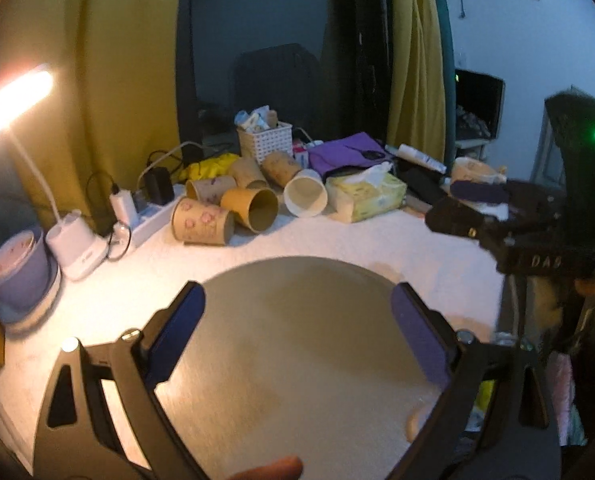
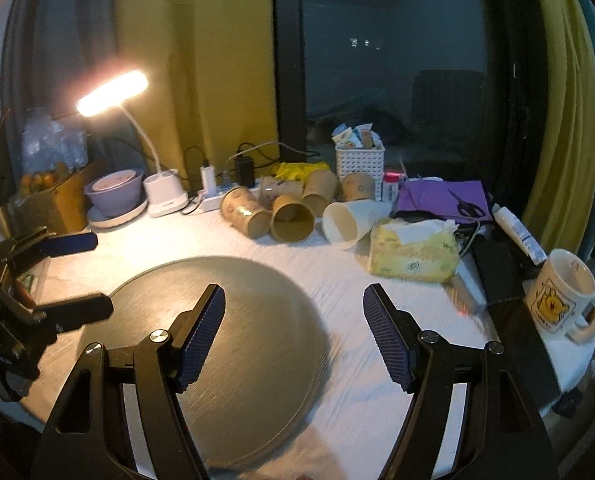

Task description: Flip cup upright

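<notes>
My right hand-held gripper (image 2: 293, 334) and left hand-held gripper (image 1: 297, 332) both gape wide, holding nothing, above the round mat (image 2: 257, 360). The white cup (image 2: 347, 222) lies on its side well ahead on the tabletop (image 2: 377, 380), among brown cups (image 2: 291, 222).

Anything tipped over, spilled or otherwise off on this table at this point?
Yes: the paper cups lie on their sides in a heap at the back of the table, in front of the white basket; the white cup is also tipped, mouth toward the camera. No spill shows. Both grippers are open and hold nothing.
</notes>
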Available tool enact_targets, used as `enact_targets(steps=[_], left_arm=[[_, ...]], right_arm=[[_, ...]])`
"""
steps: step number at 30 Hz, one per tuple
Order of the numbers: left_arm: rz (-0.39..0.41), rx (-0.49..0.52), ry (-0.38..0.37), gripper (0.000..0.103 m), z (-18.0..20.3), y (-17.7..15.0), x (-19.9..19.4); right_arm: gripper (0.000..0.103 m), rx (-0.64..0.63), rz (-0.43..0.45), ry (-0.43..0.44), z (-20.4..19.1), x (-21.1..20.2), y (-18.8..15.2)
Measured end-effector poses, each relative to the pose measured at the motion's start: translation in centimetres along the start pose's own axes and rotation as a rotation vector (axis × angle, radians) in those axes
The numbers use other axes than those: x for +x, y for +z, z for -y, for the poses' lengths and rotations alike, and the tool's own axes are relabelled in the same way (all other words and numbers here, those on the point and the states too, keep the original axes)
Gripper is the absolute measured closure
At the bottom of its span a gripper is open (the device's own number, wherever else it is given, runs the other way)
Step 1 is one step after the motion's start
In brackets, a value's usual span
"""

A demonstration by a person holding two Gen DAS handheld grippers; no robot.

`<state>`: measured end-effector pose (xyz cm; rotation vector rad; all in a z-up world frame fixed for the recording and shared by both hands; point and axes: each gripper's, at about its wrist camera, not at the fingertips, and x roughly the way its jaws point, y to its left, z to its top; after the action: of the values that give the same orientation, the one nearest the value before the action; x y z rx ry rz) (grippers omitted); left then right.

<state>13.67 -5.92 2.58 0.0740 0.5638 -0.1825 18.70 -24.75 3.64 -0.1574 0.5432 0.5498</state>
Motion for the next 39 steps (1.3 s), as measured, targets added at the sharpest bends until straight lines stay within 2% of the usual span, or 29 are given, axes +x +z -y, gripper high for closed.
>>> enact_targets(steps=[7, 15, 19, 25, 31, 39], left_arm=[[-0.069, 0.004, -0.040, 0.008, -1.0, 3.2, 6.3], [-0.119, 0.039, -0.060, 0.008, -0.3, 7.2, 13.2], [-0.123, 0.047, -0.071, 0.008, 0.2, 9.2, 15.7], [-0.171, 0.019, -0.079, 0.008, 0.2, 11.7, 20.7], [-0.194, -0.014, -0.084, 0.008, -0.5, 12.9, 24.7], [-0.292, -0.030, -0.086, 0.008, -1.0, 13.0, 29.1]], right_arm=[[0.028, 0.029, -0.036, -0.051, 2.9, 4.0, 2.0], [0.028, 0.098, -0.081, -0.086, 6.7, 8.6, 3.6], [0.028, 0.097, -0.082, -0.097, 8.0, 10.1, 4.8], [0.028, 0.091, -0.093, -0.131, 10.5, 12.2, 6.7], [0.028, 0.095, -0.098, -0.136, 12.4, 14.5, 7.9], [0.028, 0.124, -0.103, -0.119, 13.6, 16.5, 7.9]])
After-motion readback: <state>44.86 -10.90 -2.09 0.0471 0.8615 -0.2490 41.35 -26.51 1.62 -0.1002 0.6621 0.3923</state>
